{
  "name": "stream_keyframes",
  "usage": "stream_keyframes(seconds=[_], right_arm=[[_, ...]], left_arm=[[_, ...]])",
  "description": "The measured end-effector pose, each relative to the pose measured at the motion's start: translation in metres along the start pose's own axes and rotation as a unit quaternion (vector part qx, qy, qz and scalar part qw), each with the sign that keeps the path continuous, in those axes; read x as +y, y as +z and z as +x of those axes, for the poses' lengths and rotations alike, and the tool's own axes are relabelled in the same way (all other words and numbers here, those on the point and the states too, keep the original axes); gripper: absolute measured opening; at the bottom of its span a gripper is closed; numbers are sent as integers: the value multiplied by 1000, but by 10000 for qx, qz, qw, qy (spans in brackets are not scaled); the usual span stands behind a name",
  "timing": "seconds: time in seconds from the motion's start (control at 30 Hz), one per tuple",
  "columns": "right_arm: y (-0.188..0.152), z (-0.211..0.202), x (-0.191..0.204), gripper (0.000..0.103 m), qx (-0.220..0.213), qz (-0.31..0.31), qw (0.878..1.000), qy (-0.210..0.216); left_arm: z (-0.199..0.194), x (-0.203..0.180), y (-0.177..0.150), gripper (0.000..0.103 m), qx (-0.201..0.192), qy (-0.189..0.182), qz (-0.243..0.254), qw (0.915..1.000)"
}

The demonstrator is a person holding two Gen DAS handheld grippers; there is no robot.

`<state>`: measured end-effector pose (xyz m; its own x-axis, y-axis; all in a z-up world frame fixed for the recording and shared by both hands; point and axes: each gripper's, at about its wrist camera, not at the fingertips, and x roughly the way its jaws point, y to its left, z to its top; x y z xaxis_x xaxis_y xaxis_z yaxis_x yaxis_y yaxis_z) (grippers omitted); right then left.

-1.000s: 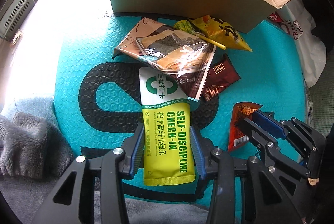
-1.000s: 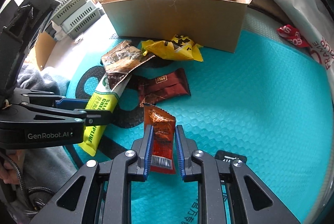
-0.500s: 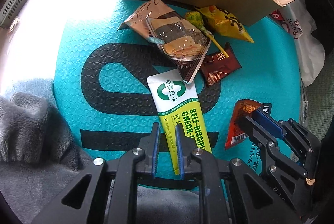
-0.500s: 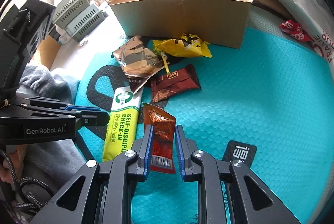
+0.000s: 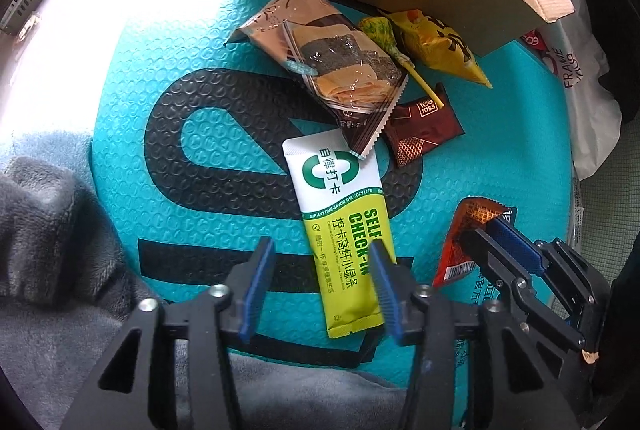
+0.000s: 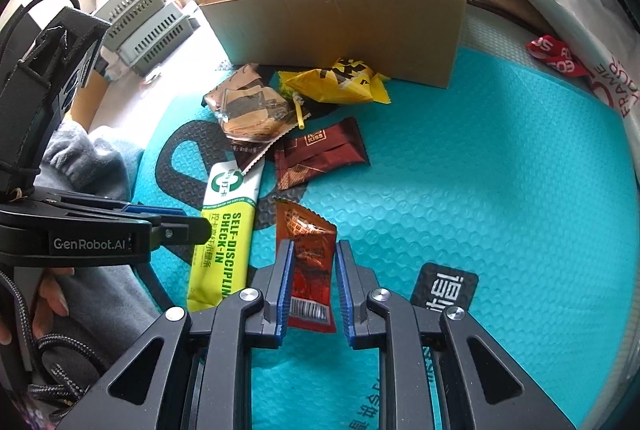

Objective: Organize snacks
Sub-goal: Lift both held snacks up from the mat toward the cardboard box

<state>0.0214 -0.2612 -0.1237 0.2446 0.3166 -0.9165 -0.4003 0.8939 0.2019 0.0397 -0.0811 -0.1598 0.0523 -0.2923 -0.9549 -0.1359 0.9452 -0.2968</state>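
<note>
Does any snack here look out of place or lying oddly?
Yes. The green sachet lies tilted on the mat, its top corner tucked under the clear-wrapped snack, and the open left tongs sit off-centre over it.

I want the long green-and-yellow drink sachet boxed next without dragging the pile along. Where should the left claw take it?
Grip the green-and-yellow sachet across its narrow width at the yellow lower half, coming from its bottom end, where the open left claw already sits. It lies flat on the mat and its white top is tucked under the clear wrapper, so that end is a poor hold.
</note>
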Motion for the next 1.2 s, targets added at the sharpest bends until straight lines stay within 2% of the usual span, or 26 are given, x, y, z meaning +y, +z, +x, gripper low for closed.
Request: stream_keyframes(seconds=[0.03, 0.07, 0.3, 0.57, 0.77, 0.83, 0.9, 0.97, 1.0, 1.2], right_arm=[[0, -1, -1, 20, -1, 0, 10000, -14], [0, -1, -1, 20, -3, 2, 10000, -21], [-3, 1, -5, 20, 36, 36, 9999, -146], [-10, 3, -21, 20, 150, 185, 9992, -309], [-14, 3, -28, 20, 169, 295, 9990, -302], [-13, 3, -28, 20, 171, 280, 9990, -302], [-11, 3, -27, 20, 166, 261, 9991, -299], [-11, 2, -27, 20, 144, 246, 9992, -285], [-11, 1, -26, 20, 137, 238, 9992, -284], [-10, -3, -24, 20, 61, 219, 9993, -282]], left_arm=[[1, 0, 0, 91, 7, -41, -5, 10000], [1, -1, 0, 97, -2, -56, -1, 10000], [20, -10, 9, 97, 111, 223, -44, 9997], [35, -31, 18, 97, 107, 784, 91, 9968], [41, -41, 22, 97, 106, 851, 155, 9962], [40, -41, 22, 93, 55, 889, 153, 9959], [36, -43, 23, 79, -31, 959, 169, 9952], [29, -42, 21, 52, -157, 1025, 232, 9943], [28, -42, 21, 48, -177, 1023, 234, 9943], [28, -46, 22, 45, -192, 955, 257, 9949]])
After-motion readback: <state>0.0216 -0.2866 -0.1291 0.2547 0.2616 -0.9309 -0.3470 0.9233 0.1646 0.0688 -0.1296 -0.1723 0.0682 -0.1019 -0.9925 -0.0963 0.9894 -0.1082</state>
